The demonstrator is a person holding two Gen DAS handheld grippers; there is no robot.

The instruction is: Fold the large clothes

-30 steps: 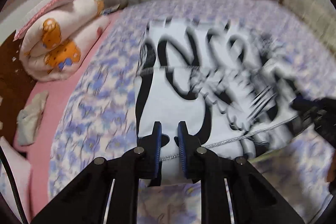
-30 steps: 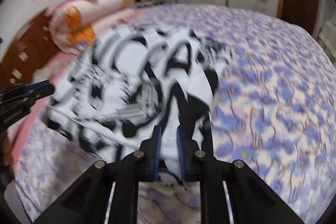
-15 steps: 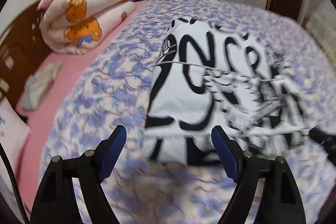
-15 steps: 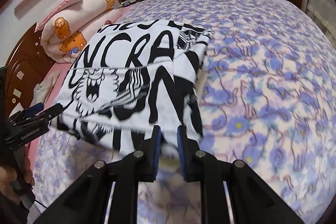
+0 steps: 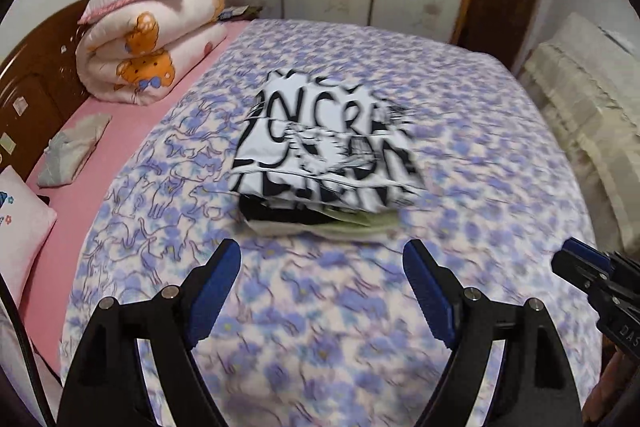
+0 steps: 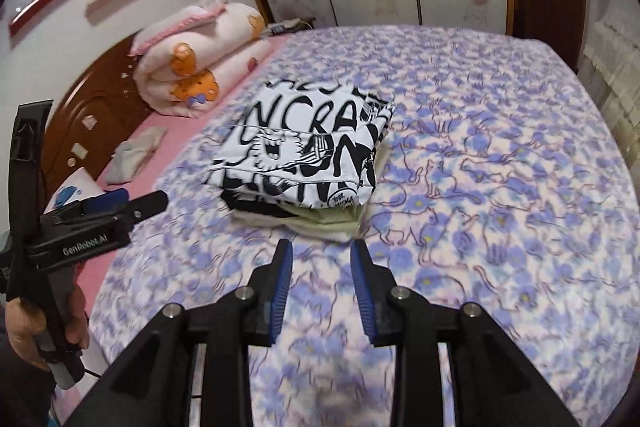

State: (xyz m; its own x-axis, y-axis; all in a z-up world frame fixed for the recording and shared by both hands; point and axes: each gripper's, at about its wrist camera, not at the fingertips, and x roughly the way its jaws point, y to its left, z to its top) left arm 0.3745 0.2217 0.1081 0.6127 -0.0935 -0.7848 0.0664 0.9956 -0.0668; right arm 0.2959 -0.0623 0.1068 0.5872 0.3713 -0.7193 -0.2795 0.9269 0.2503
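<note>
Now both grippers, left and right, have spread, releasing the folded shirt.

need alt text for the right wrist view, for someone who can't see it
A folded black-and-white printed garment lies on top of a pale green folded piece on a purple floral bedspread. The right gripper sits in front of it, open, nothing between its fingers. At left, a hand holds the left gripper; a rolled quilt lies behind.

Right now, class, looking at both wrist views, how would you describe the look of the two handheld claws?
Both are matte black plastic. The left claw and right claw have angular arms with silver pivot screws and ribbed blue pads. The left one's body carries white GenRobot.AI lettering, a grey handle and a thin black cable.
</note>
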